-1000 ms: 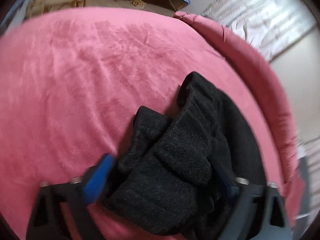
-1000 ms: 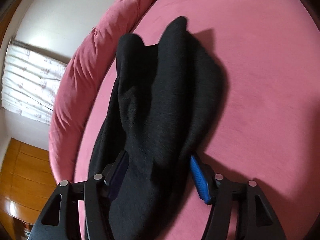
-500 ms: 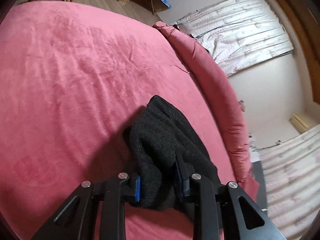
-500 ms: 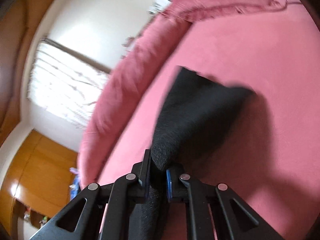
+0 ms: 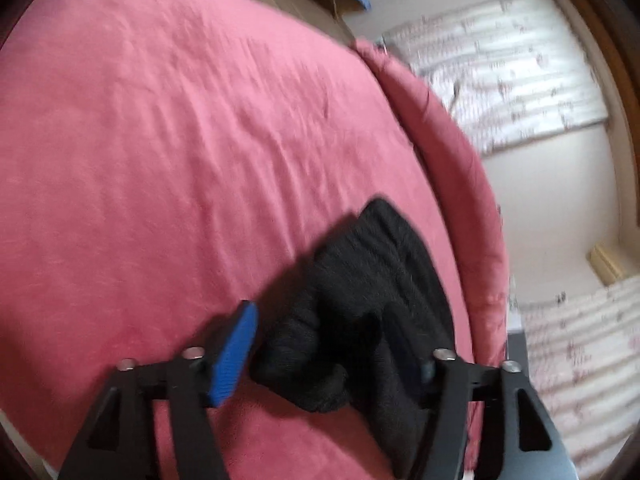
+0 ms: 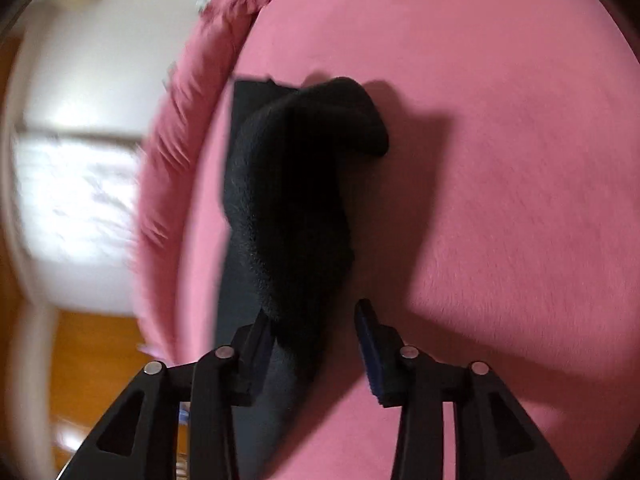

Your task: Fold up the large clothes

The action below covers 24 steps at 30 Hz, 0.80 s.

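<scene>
Left wrist view: left hand-held gripper [image 5: 326,354] spread wide around the bunched black knit garment [image 5: 360,320], which lies on the pink bed [image 5: 160,140] near its padded edge; nothing pinched.

Right wrist view: right hand-held gripper [image 6: 316,344] likewise parted, garment [image 6: 296,200] draped between its jaws, probably to reposition the grip.

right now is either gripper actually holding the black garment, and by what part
Neither. The left gripper and right gripper both stand open with the black knit garment lying loose between their fingers on the pink bed.
</scene>
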{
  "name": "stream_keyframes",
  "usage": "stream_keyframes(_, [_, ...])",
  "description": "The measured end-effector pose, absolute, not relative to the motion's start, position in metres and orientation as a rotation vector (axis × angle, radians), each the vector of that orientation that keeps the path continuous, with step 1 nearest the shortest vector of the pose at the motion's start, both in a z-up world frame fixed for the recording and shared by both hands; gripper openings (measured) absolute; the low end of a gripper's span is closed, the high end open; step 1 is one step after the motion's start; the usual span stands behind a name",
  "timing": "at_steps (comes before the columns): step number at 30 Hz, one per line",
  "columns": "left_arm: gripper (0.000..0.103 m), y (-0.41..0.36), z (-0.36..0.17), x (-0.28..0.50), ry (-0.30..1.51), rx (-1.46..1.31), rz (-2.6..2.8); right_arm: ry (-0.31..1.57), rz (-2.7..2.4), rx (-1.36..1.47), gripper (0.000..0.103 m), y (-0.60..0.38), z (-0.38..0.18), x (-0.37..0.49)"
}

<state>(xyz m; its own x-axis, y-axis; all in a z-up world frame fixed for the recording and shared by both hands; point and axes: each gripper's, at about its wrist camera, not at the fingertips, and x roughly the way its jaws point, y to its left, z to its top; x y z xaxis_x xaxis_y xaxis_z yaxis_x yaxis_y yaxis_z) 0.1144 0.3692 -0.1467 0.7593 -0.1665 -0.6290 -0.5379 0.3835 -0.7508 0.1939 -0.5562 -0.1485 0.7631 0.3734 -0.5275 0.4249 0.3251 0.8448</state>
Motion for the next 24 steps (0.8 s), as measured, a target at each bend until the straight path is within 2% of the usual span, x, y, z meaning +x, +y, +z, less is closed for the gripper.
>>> stream_keyframes(2, [0.074,0.373,-0.142,0.107,0.67,-1.207,0.331,0.681,-0.075,1.257,0.046,-0.57,-0.136,0.185])
stream_keyframes(4, [0.074,0.367,-0.133,0.101,0.632,-1.215,0.366,0.665,-0.097,1.239,0.055,-0.58,-0.131,0.185])
stream_keyframes(5, [0.074,0.359,-0.125,0.101,0.613,-1.181,0.362,0.681,-0.079,1.26,0.056,-0.586,-0.134,0.192])
stream_keyframes(9, [0.074,0.29,-0.084,0.132,0.645,-0.835,0.257,0.719,-0.012,1.352,0.06,-0.586,-0.157,0.22])
stream_keyframes(12, [0.076,0.23,-0.081,0.168,0.728,-0.653,0.127,0.715,-0.056,1.341,0.061,-0.583,-0.163,0.255])
stream_keyframes(14, [0.076,0.197,-0.089,0.192,0.783,-0.55,0.099,0.685,-0.099,1.299,0.029,-0.583,-0.149,0.277])
stream_keyframes(15, [0.076,0.182,-0.095,0.205,0.806,-0.5,0.092,0.665,-0.099,1.267,0.018,-0.585,-0.134,0.285])
stream_keyframes(16, [0.076,0.172,-0.101,0.213,0.821,-0.467,0.094,0.642,-0.096,1.226,0.012,-0.586,-0.116,0.291])
stream_keyframes(19, [0.075,0.162,-0.122,0.231,0.874,-0.424,0.158,0.497,-0.015,0.996,0.008,-0.587,-0.034,0.291])
stream_keyframes(20, [0.075,0.16,-0.13,0.235,0.895,-0.412,0.18,0.45,0.015,0.829,0.008,-0.577,0.007,0.283])
stream_keyframes(22, [0.077,0.153,-0.134,0.237,0.894,-0.352,0.194,0.46,0.01,0.568,0.008,-0.557,0.05,0.27])
stream_keyframes(23, [0.081,0.147,-0.134,0.238,0.894,-0.309,0.193,0.514,-0.021,0.497,0.009,-0.55,0.055,0.271])
stream_keyframes(24, [0.082,0.14,-0.135,0.239,0.901,-0.262,0.19,0.59,-0.069,0.482,0.02,-0.552,0.049,0.273])
